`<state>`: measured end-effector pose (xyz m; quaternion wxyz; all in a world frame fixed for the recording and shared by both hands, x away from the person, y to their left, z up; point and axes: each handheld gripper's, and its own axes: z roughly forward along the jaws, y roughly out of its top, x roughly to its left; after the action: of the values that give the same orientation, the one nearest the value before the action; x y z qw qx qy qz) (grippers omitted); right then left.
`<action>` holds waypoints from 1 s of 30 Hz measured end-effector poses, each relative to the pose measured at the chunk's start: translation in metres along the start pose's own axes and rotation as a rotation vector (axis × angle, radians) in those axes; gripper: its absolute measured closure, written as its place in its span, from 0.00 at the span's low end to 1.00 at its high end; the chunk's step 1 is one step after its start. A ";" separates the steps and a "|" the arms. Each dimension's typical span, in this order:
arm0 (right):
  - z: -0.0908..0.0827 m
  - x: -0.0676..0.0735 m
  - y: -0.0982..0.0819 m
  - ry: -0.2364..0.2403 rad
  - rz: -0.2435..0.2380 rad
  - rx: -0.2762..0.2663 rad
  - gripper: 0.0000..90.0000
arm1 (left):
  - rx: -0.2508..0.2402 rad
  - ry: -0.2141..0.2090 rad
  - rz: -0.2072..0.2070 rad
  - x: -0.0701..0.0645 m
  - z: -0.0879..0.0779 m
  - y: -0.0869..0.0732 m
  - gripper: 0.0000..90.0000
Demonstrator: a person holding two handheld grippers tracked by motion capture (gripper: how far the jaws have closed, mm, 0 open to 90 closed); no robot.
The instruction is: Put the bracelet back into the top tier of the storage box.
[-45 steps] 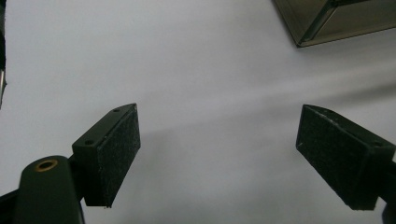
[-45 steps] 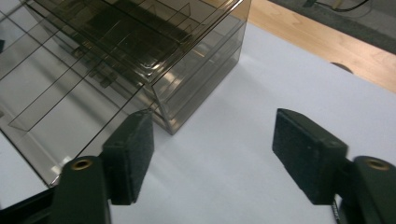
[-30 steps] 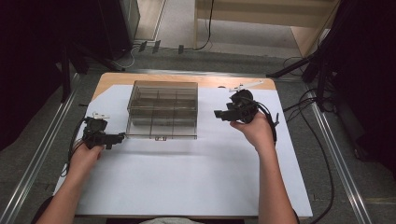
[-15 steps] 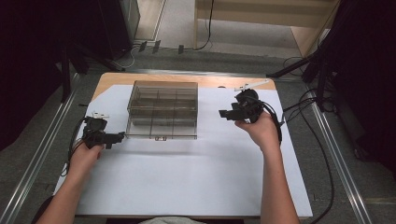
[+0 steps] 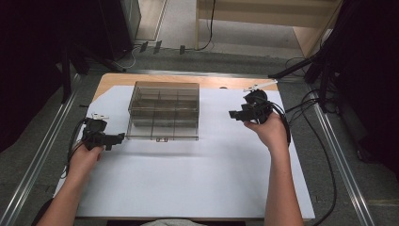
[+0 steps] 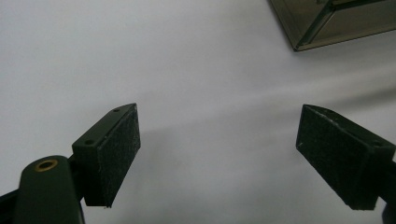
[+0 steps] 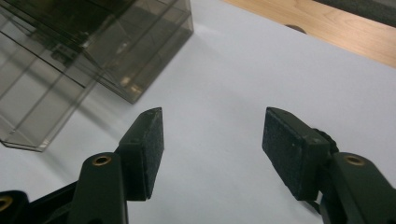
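The box (image 5: pixel 163 111), a smoky clear compartment case with its lid down, sits upper centre of the high view on the white sheet (image 5: pixel 188 179), its latch facing us. We hold the left gripper (image 5: pixel 118 137) just off the box's lower left corner and the right gripper (image 5: pixel 234 114) well apart from its right wall. Both sets of jaws stand wide and hold nothing.

We judge the main risk to be the light box sliding or tipping if one gripper pushes alone, since nothing braces it. A pad (image 7: pixel 148 151) could also slip on the smooth wall, or snag and rumple the sheet. The box's far side lies near the bare wood edge (image 5: pixel 226 81), so a shove upward has little margin. Below the box, the sheet gives us plenty of room.
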<state>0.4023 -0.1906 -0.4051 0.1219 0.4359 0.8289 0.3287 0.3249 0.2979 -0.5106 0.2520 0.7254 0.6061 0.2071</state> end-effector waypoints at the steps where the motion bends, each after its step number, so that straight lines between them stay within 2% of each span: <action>1: 0.001 -0.002 -0.001 -0.004 0.001 0.006 0.45 | 0.000 0.001 0.000 0.000 0.000 0.000 0.17; 4: 0.003 -0.006 -0.003 -0.018 0.005 0.030 0.47 | 0.002 0.004 0.000 0.000 0.000 -0.001 0.17; 9: 0.007 -0.012 -0.006 -0.001 0.012 0.078 0.48 | 0.002 0.009 -0.002 0.001 -0.001 -0.001 0.17; 10: 0.012 -0.017 -0.008 0.004 0.028 0.110 0.48 | 0.003 0.011 0.002 0.001 -0.002 -0.001 0.17; 13: 0.016 -0.023 -0.010 -0.010 0.049 0.140 0.48 | 0.003 0.013 0.000 0.001 -0.003 -0.002 0.17; 16: 0.022 -0.030 -0.012 -0.004 0.092 0.164 0.48 | 0.004 0.015 -0.002 0.001 -0.003 -0.003 0.16; 18: 0.025 -0.033 -0.013 -0.025 0.104 0.176 0.47 | 0.005 0.016 -0.006 0.002 -0.004 -0.003 0.16; 21: 0.028 -0.036 -0.013 -0.044 0.088 0.179 0.45 | 0.001 0.017 -0.009 0.003 -0.004 -0.004 0.16; 23: 0.033 -0.038 -0.015 -0.086 0.071 0.204 0.44 | 0.001 0.019 -0.010 0.004 -0.005 -0.005 0.16; 29: 0.040 -0.042 -0.017 -0.107 0.060 0.229 0.42 | -0.002 0.020 -0.017 0.005 -0.007 -0.008 0.16; 30: 0.042 -0.044 -0.018 -0.123 0.054 0.235 0.42 | -0.002 0.022 -0.019 0.006 -0.008 -0.009 0.16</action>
<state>0.4369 -0.2146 -0.4524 0.1114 0.4886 0.8407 0.2052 0.3145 0.3056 -0.5101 0.2480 0.7171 0.6155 0.2131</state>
